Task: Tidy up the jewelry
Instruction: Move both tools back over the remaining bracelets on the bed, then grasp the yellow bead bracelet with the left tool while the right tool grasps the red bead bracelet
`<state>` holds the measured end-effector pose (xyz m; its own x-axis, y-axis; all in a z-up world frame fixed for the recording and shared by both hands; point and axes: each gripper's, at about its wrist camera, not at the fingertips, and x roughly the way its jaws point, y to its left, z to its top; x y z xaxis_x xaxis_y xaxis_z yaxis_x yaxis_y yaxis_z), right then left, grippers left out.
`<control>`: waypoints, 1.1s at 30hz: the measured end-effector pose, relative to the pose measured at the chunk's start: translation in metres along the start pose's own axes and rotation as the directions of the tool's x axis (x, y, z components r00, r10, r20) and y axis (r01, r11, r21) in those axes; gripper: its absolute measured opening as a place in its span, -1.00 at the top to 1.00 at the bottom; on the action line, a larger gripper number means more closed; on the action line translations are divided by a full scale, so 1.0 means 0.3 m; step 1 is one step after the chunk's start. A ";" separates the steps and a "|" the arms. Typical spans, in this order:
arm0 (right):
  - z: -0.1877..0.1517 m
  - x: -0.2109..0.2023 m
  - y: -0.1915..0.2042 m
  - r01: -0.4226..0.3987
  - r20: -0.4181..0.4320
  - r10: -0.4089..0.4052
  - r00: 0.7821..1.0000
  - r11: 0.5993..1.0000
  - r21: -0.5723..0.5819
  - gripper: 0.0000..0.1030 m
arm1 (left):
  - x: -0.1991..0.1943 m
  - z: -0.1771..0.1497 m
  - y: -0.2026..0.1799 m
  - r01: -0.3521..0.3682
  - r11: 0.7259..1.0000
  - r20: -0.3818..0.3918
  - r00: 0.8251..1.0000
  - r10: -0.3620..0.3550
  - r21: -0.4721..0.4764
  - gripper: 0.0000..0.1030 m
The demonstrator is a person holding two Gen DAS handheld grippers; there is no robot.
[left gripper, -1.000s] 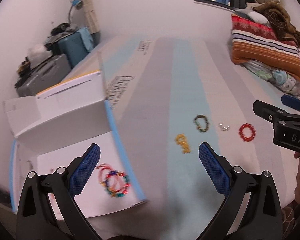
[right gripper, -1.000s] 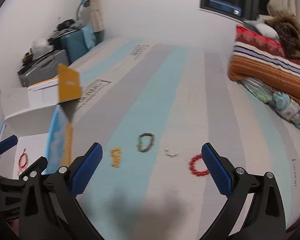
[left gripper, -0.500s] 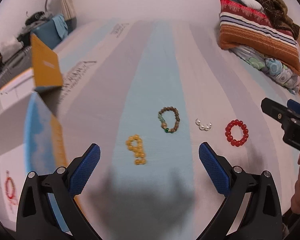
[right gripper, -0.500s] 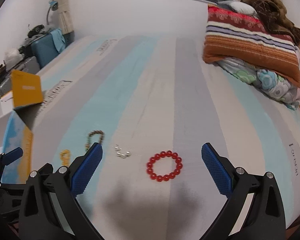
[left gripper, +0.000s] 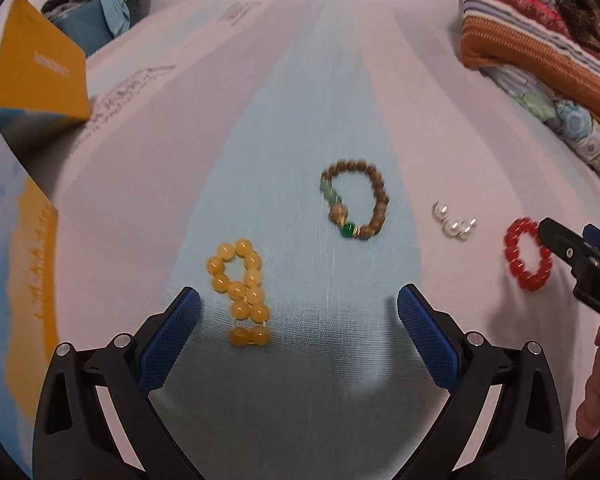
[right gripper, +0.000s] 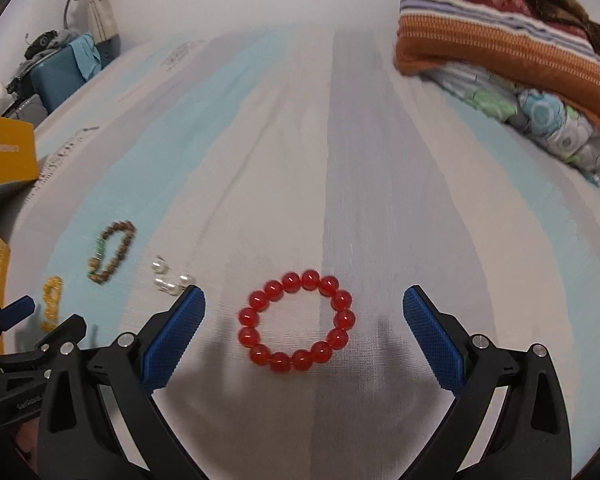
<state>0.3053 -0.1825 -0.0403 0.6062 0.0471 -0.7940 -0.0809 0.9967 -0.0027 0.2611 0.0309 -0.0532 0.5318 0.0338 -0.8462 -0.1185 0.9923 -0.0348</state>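
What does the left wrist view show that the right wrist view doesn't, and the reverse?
Only the left wrist view shows the open left gripper head-on, with the yellow bead bracelet near its left finger.

Only the right wrist view shows the open right gripper straddling the red bead bracelet, plus the blue suitcase.

Both show the brown bead bracelet, the pearl pieces, the striped bedding and the yellow box flap.

We count four pieces of jewelry on the bed: one yellow bead bracelet (left gripper: 242,290), one brown bead bracelet (left gripper: 356,199), one red bead bracelet (right gripper: 297,321), and one small cluster of pearls (left gripper: 454,222). We see two grippers and one box (left gripper: 16,216).
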 end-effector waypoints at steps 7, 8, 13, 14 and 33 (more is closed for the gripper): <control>-0.017 0.079 -0.026 -0.014 -0.063 0.015 0.998 1.000 0.022 -0.68 | 0.024 -0.013 -0.002 -0.006 1.000 -0.003 1.000 0.006 0.004 -0.86; -0.018 0.084 -0.028 -0.022 -0.069 0.024 0.997 0.999 0.027 -0.66 | 0.027 -0.014 -0.001 -0.009 1.000 -0.004 1.000 0.009 0.004 -0.81; -0.014 0.096 -0.040 -0.073 -0.096 0.079 0.992 0.995 0.062 -0.47 | 0.030 -0.010 0.010 -0.019 1.000 -0.012 1.000 0.019 -0.010 -0.53; -0.015 0.097 -0.041 -0.080 -0.100 0.087 0.991 0.995 0.064 -0.40 | 0.029 -0.011 0.012 -0.021 1.000 -0.014 1.000 0.021 -0.011 -0.42; -0.038 0.095 -0.045 -0.011 -0.127 0.019 0.992 0.998 0.065 0.75 | -0.023 -0.028 0.019 0.018 1.000 -0.041 0.999 -0.018 0.013 0.70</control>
<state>0.3146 -0.1952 -0.0697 0.4993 0.0574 -0.8645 -0.0357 0.9983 0.0457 0.2495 0.0354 -0.0520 0.4990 0.0111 -0.8665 -0.0979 0.9942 -0.0436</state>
